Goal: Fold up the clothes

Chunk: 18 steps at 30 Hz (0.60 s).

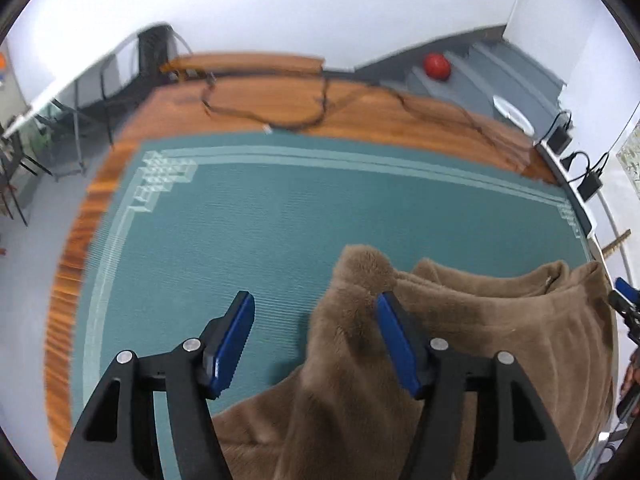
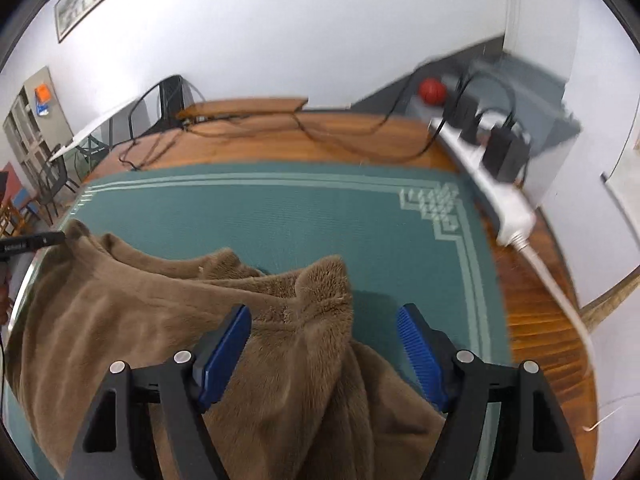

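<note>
A brown fleece garment (image 1: 472, 320) lies bunched on the green mat (image 1: 224, 232), and it also fills the lower left of the right wrist view (image 2: 132, 300). My left gripper (image 1: 314, 302) is open. One raised fold of the garment sits between its blue pads, against the right pad (image 1: 394, 336). My right gripper (image 2: 324, 314) is open too, with another fuzzy raised corner between its pads, close to the left pad (image 2: 226, 348). The left gripper's black finger (image 2: 34, 242) shows at the garment's far left corner. The right gripper (image 1: 624, 298) peeks in at the edge.
The mat covers a wooden table (image 1: 280, 100). Black cables (image 1: 256, 114) trail across the far wood. A white power strip (image 2: 492, 184) with black adapters runs along the right edge. A red ball (image 1: 437, 66) sits on grey stairs. Chairs (image 1: 80, 120) stand at the left.
</note>
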Available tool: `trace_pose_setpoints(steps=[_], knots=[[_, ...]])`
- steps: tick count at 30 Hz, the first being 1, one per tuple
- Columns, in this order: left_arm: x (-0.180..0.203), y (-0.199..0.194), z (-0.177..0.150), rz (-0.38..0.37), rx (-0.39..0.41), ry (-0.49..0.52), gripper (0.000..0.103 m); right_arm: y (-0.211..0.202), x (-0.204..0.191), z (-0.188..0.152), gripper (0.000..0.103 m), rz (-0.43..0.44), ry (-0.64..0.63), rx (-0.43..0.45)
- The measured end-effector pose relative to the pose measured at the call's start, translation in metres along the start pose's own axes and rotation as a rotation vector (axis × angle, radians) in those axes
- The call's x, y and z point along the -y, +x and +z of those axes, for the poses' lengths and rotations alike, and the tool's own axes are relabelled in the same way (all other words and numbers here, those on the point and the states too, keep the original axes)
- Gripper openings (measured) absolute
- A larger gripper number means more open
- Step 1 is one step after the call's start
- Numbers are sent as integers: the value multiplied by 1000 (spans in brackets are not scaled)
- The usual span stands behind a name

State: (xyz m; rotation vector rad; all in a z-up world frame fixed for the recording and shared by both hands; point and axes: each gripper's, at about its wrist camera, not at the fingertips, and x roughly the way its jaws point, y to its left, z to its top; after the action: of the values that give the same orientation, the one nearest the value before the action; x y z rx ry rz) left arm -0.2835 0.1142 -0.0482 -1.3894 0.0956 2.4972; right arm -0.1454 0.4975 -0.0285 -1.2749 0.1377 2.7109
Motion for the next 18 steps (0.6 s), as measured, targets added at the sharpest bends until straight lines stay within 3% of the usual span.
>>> trace_pose_setpoints(steps=[3, 7, 10, 15, 18], knots=[[10, -32, -13, -1, 61, 28, 79, -31, -9, -10, 78, 60, -5, 38], [32, -43, -48, -42, 43, 115, 79, -39, -32, -25, 78, 131, -76, 15], [42, -23, -67, 15, -2, 164, 79, -26, -44, -39, 78, 156, -111, -36], [19, 19, -81, 58, -90, 90, 79, 8, -42, -60, 78, 134, -106, -145], [11, 26, -84, 56, -101, 65, 81, 20, -39, -71, 79, 115, -116, -152]])
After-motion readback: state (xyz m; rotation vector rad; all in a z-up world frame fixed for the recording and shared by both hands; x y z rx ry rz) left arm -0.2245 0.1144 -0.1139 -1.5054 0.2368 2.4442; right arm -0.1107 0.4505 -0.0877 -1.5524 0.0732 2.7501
